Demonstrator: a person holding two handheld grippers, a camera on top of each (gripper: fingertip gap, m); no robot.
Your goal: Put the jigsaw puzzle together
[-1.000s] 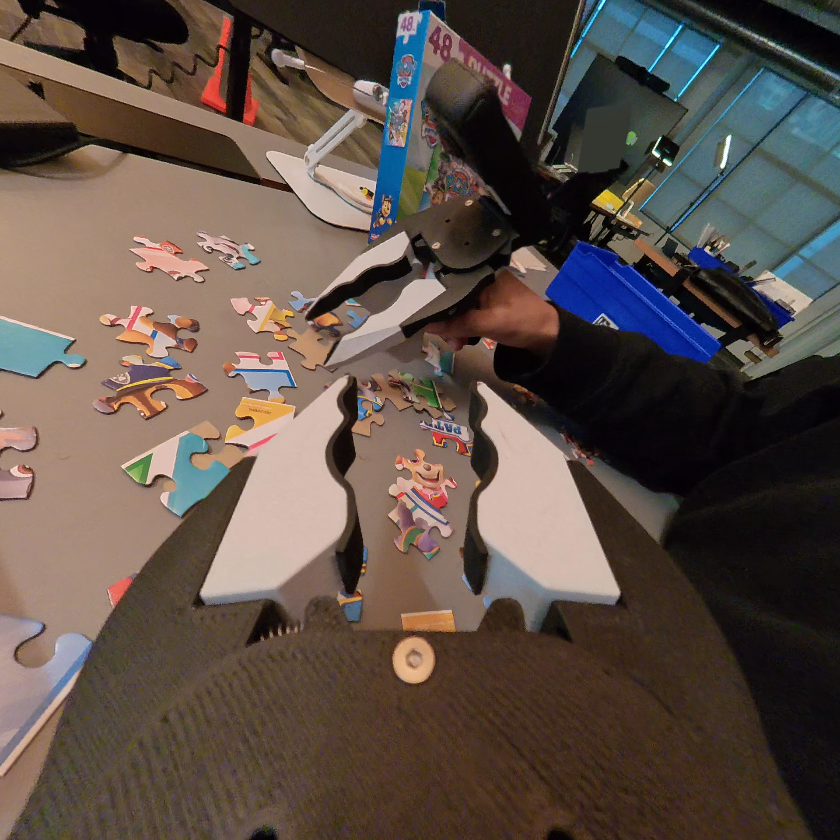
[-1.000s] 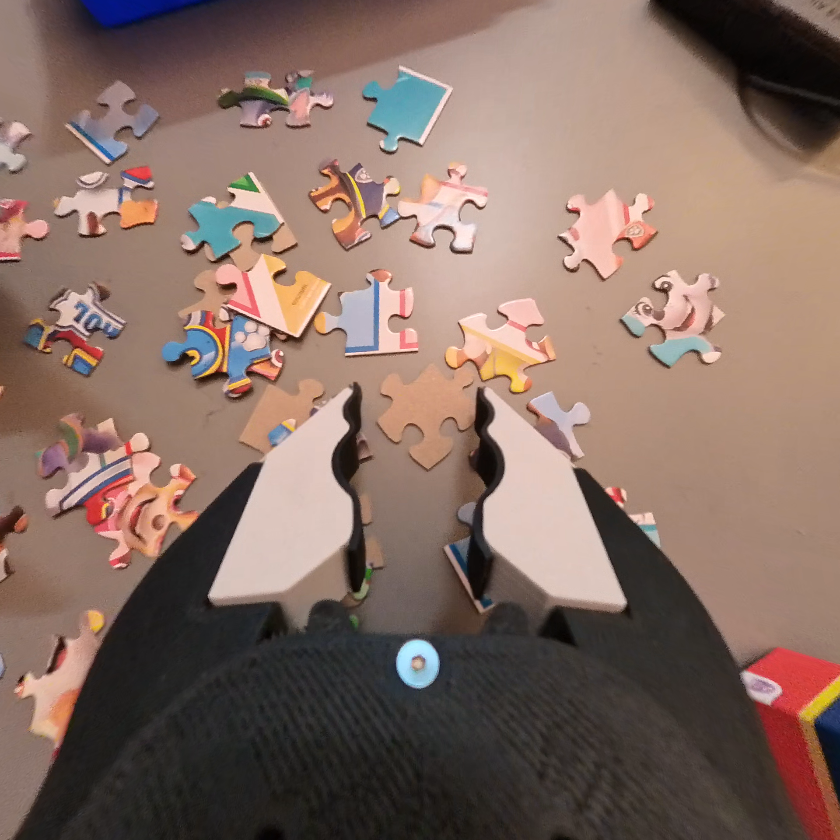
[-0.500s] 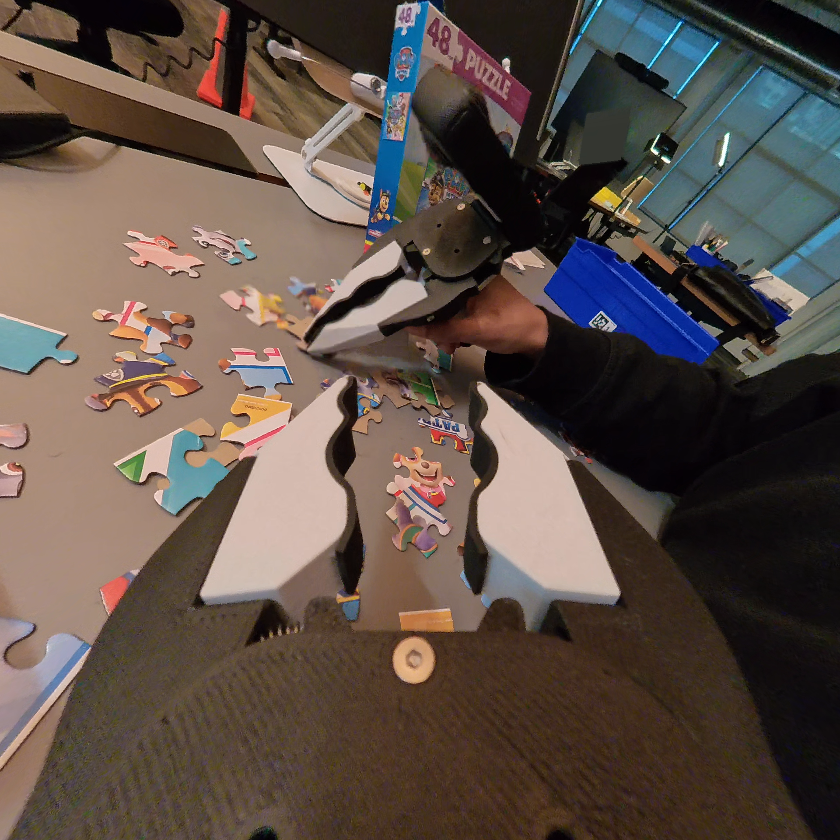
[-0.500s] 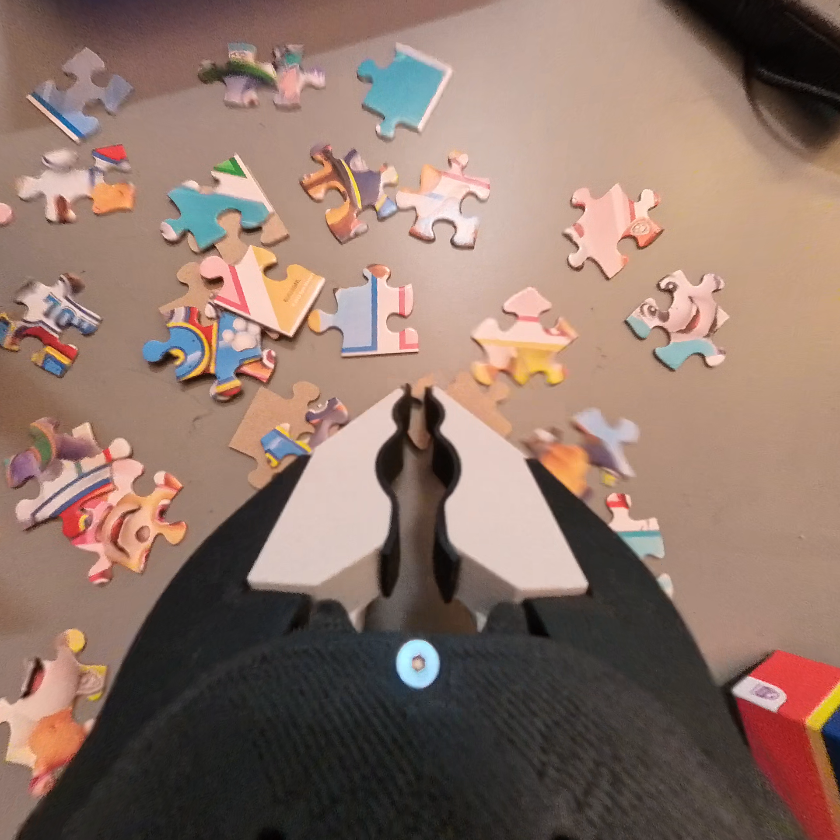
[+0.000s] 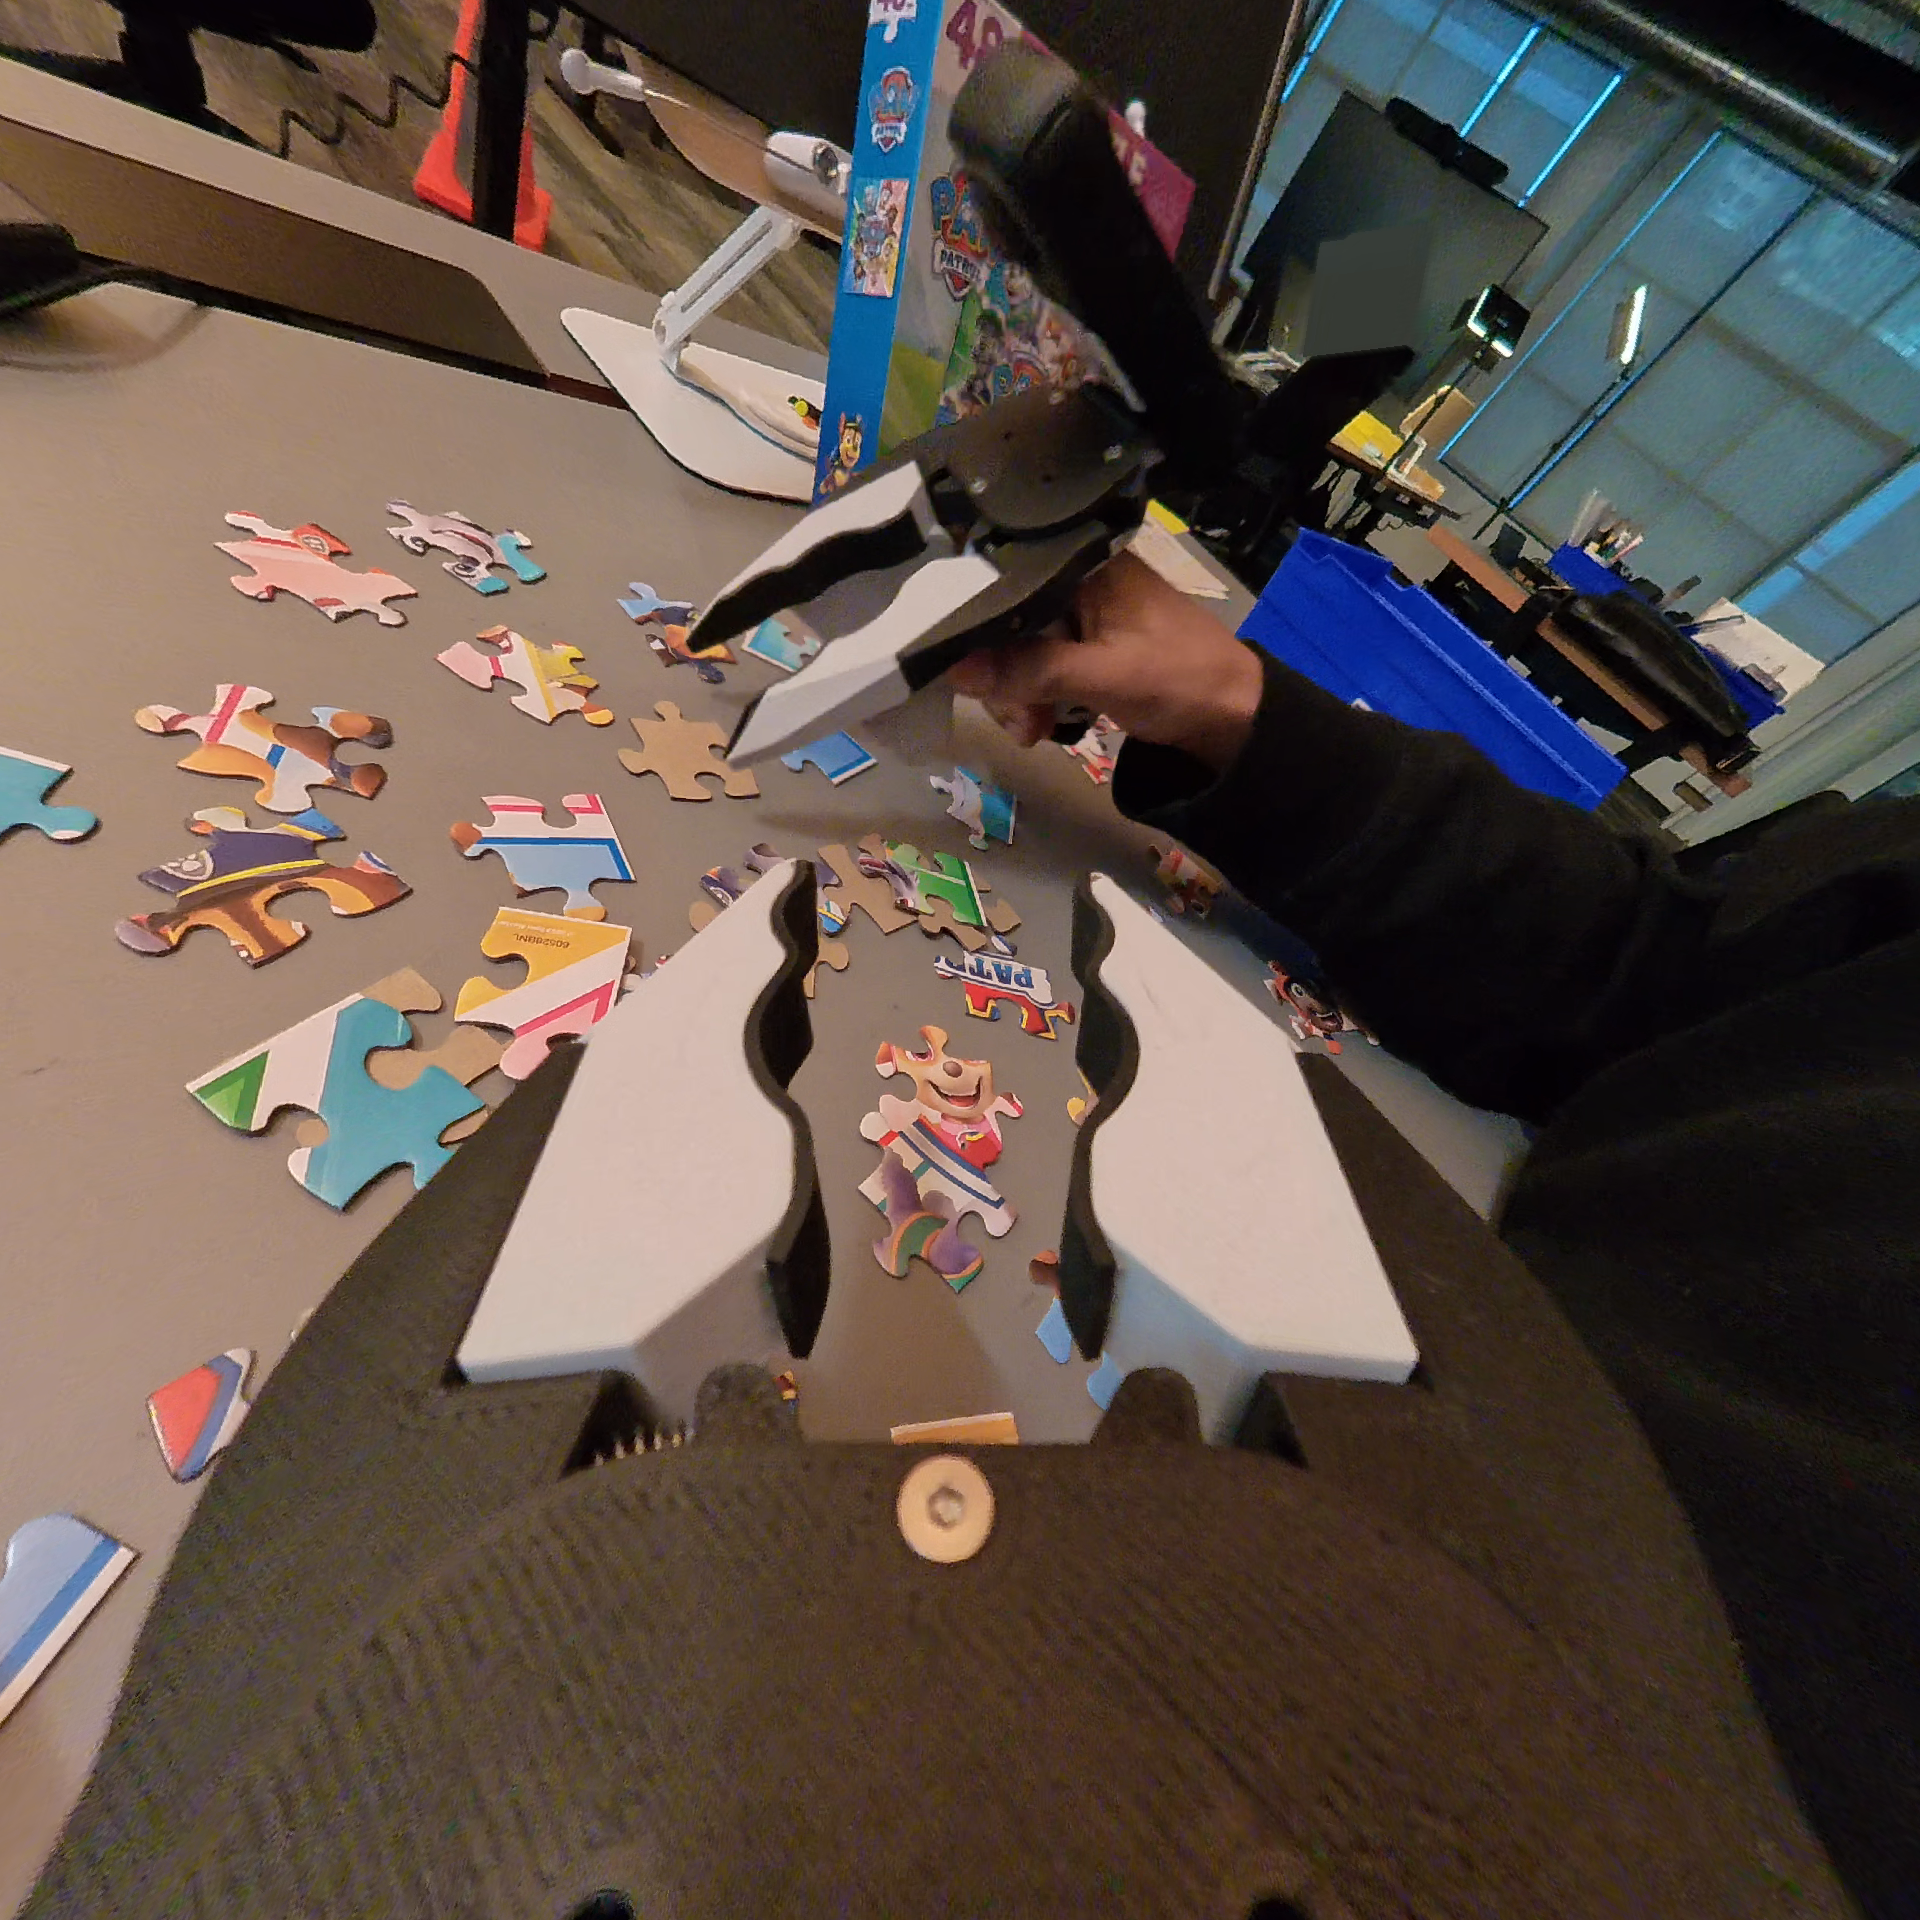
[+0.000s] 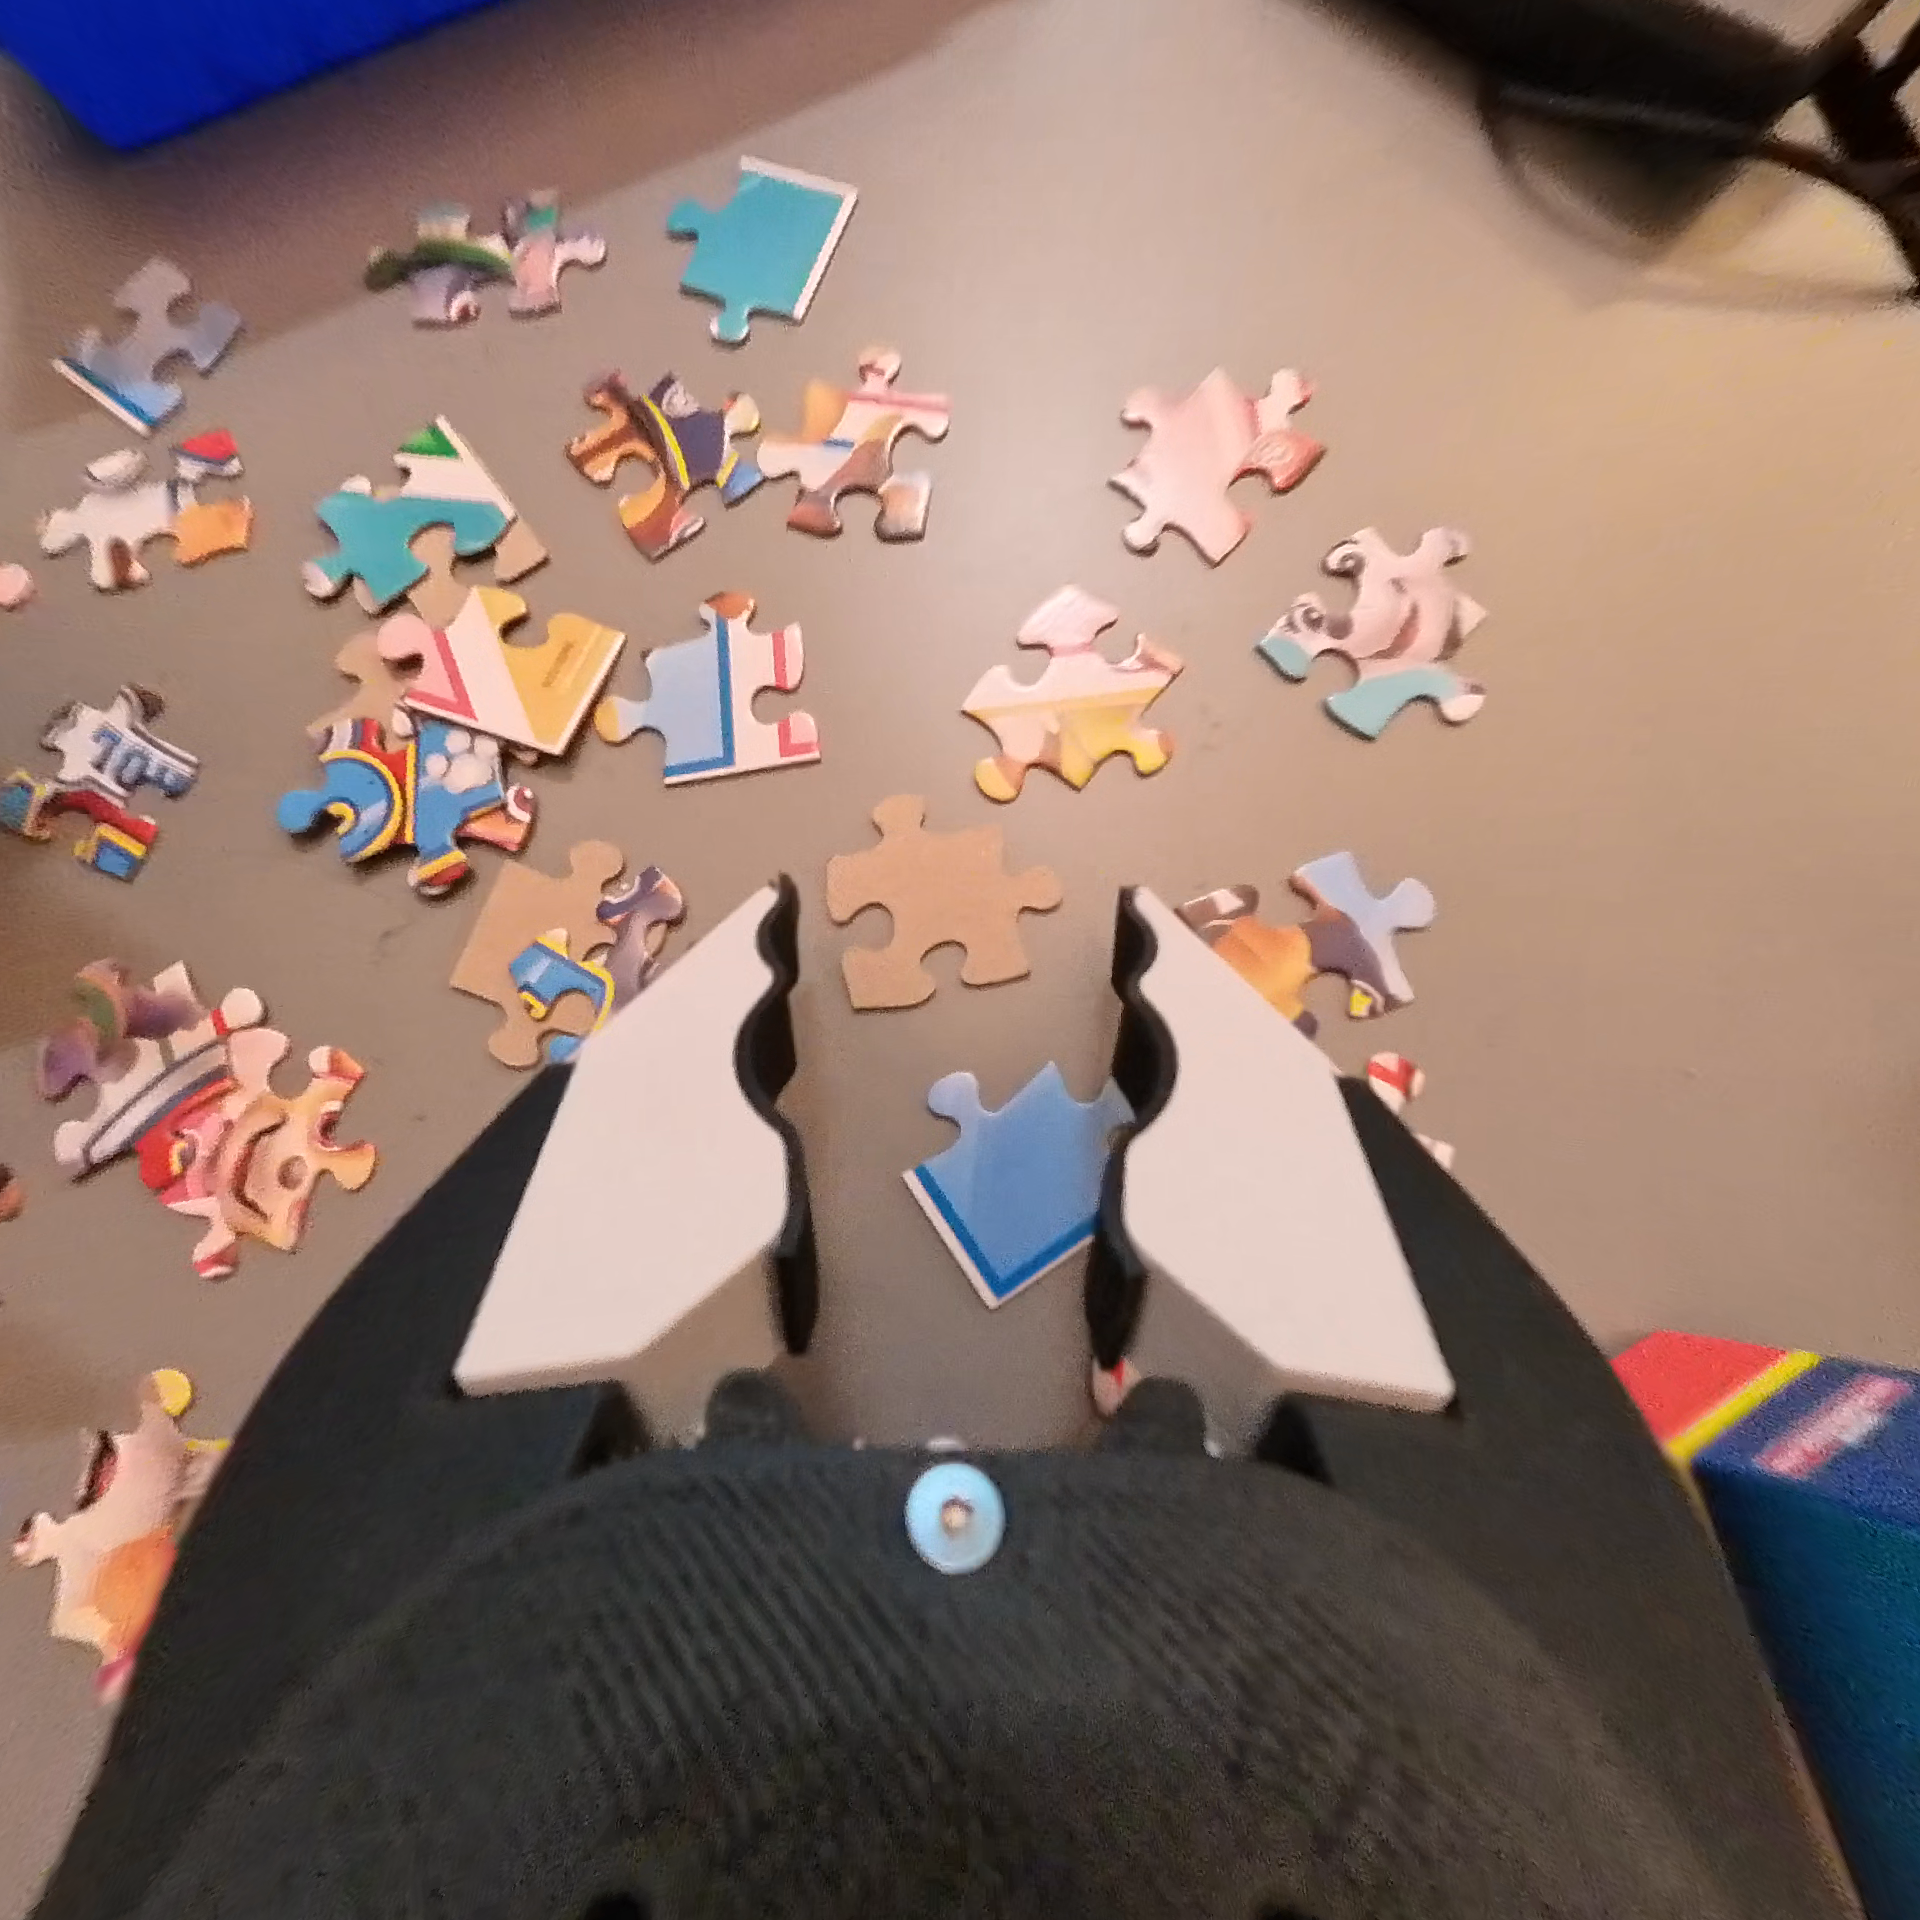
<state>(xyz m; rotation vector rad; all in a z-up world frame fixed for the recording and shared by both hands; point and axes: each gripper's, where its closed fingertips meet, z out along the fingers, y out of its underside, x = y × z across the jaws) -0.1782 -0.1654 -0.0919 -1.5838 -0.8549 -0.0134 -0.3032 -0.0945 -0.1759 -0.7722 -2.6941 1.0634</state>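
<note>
We hold our right claw (image 6: 951, 904) spread wide just above the gray worktop (image 6: 1558, 727), with nothing in it. A brown puzzle piece (image 6: 940, 902) lies picture side down, flat on the worktop, right in front of our claw tips. No pad touches it. Its one knob points away from us. It is about as wide as it is long, so we see no long side. A blue piece (image 6: 1023, 1174) lies flat, nearer us, between the fingers. Our left claw (image 5: 940, 904) is spread too and holds nothing. It hangs over a puppy piece (image 5: 940, 1153). We think it waits there, out of the way. The puzzle box (image 5: 914, 260) stands up at the back.
</note>
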